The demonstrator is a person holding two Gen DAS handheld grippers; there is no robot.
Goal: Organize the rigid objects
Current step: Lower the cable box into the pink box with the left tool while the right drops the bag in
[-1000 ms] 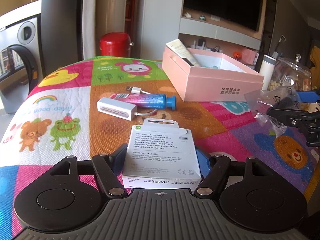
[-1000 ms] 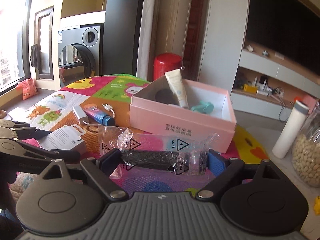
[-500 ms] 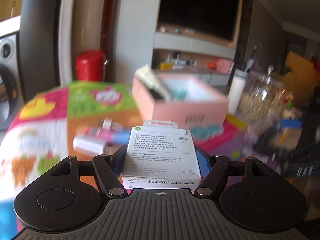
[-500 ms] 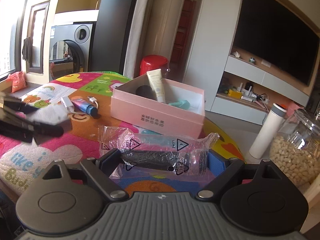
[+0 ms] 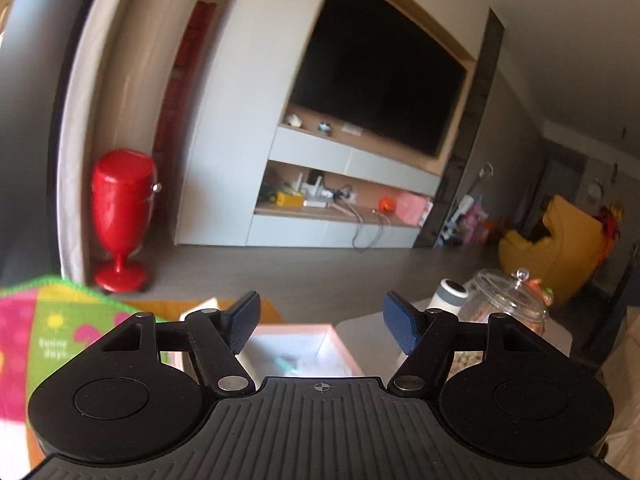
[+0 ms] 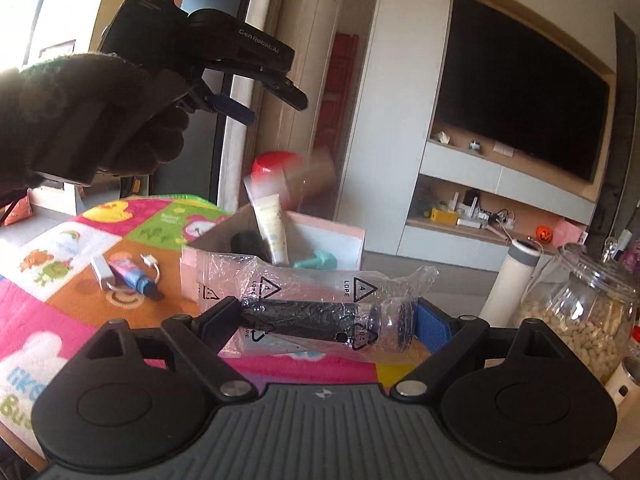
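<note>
Pink box (image 6: 320, 236) on the play mat (image 6: 72, 304), lid off.
Left gripper (image 5: 320, 324) above it, jaws empty, closing slightly; right gripper (image 6: 326, 322) clamps a bagged black flashlight (image 6: 308, 320) crosswise, in front of the box.

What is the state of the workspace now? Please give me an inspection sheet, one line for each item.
Surface: colourful mat, lying flat.
Job's things: pink box open, holding a cream tube and a teal item; white charger and blue tube on the mat.
Clutter: glass jar and white bottle beside the mat.
Grippers: left gripper open, nothing between its fingers, over the pink box; right gripper shut on the bagged black item.
Cables: short white cable by the charger.
Surroundings: television, red bin.
</note>
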